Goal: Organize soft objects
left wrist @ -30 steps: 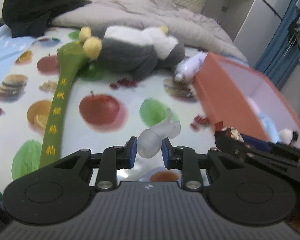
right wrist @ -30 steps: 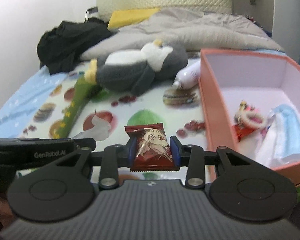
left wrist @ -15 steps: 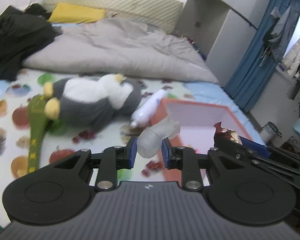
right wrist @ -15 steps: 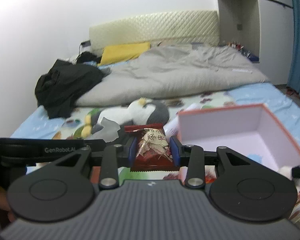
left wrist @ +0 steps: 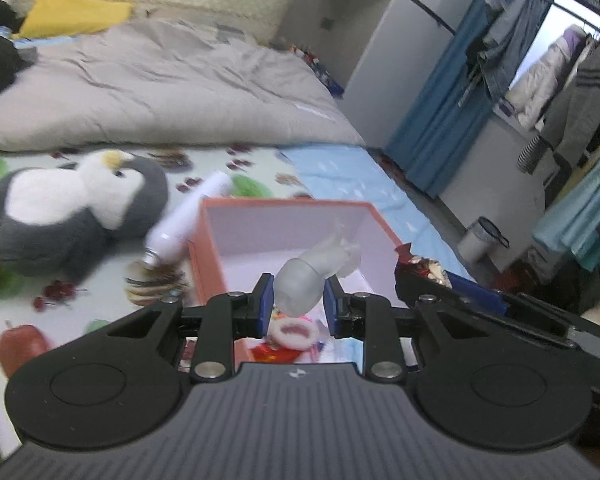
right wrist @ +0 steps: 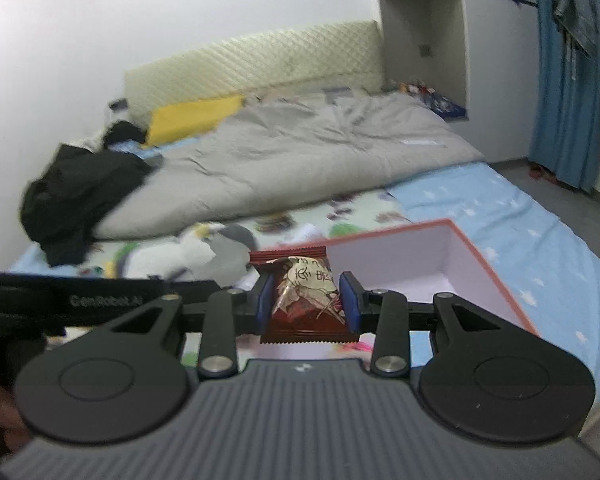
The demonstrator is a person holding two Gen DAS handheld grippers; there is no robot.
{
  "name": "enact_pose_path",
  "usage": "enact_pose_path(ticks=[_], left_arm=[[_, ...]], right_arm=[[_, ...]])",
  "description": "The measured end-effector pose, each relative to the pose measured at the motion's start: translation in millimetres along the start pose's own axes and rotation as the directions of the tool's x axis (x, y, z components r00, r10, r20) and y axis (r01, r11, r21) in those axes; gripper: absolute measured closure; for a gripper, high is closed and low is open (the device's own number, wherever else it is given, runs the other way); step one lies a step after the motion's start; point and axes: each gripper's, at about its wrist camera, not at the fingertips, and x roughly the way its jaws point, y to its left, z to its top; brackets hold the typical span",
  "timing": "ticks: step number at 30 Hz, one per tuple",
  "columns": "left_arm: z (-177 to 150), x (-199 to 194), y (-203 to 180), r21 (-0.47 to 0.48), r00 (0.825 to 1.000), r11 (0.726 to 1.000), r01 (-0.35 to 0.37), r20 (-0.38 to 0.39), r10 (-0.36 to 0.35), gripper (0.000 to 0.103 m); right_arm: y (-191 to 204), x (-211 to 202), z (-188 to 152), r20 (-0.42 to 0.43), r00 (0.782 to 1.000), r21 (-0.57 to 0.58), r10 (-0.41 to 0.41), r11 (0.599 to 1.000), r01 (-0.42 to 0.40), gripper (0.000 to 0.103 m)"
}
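Lying in orange box (left wrist: 210, 256): pink ring (left wrist: 293, 330), red packet (left wrist: 274, 354)

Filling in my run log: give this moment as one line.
left tool: shut on translucent toy | right tool: shut on red snack packet | both above orange box | penguin plush on bed

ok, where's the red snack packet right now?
Right wrist view: the red snack packet is clamped in the right tongs, in front of the orange box, with the penguin plush off to its left.
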Motion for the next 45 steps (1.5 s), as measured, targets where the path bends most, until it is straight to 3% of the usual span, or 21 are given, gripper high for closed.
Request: enact_pose_path(ticks=[6,14,16,17,19,25,34,45], left_arm=[[-17.3,62.1,-10.2,0.016,0.994,1.000,0.007,-0.112,-0.005,0.072],[-40.6,107.3,-8.8,0.065,0.977,0.998,-0.011,-0.211,0.024,0.072],[-42.6,109.7,-8.2,0.069,0.977,0.998,-0.013,-0.214,0.027,0.068],[-43.0,110.3,-8.9,0.080,0.977,0.997,-0.015,-0.212,0.032,0.059],[-42.4,108.8,-10.8,0.093,0.978,0.995,-0.036,-0.203,0.054,0.055],[-36.2,87.1,-17.0,0.103,0.983,0.995,-0.019,-0.182,0.037,0.054],[-21.7,3.8,-31.0,0.148,0.997,0.989,-0.014,-0.072,0.024,0.054],[-36.5,-93.6,-33.3,0.200,0.999,0.980,0.001,0.033,-0.008,0.054]], right_arm=[[-39.0,29.7,-24.6,-0.118,0.991,0.058,-0.066,0.996,0.074,0.063],[-62.3,60.5,-58.1,-0.232,0.970,0.111,-0.067,0.989,0.095,0.063],[-64.3,62.9,-59.8,-0.237,0.969,0.111,-0.074,0.988,0.103,0.062],[-65.1,63.6,-60.3,-0.239,0.968,0.109,-0.079,0.988,0.108,0.062],[-69.2,61.3,-61.3,-0.246,0.967,0.121,-0.071,0.987,0.103,0.055],[-73.0,38.9,-57.1,-0.206,0.974,0.134,-0.097,0.983,0.127,0.052],[-53.8,-20.2,-42.8,-0.096,0.989,0.147,-0.112,0.981,0.126,0.052],[-12.4,-96.9,-38.4,0.016,0.992,0.131,-0.127,0.984,0.124,0.052]])
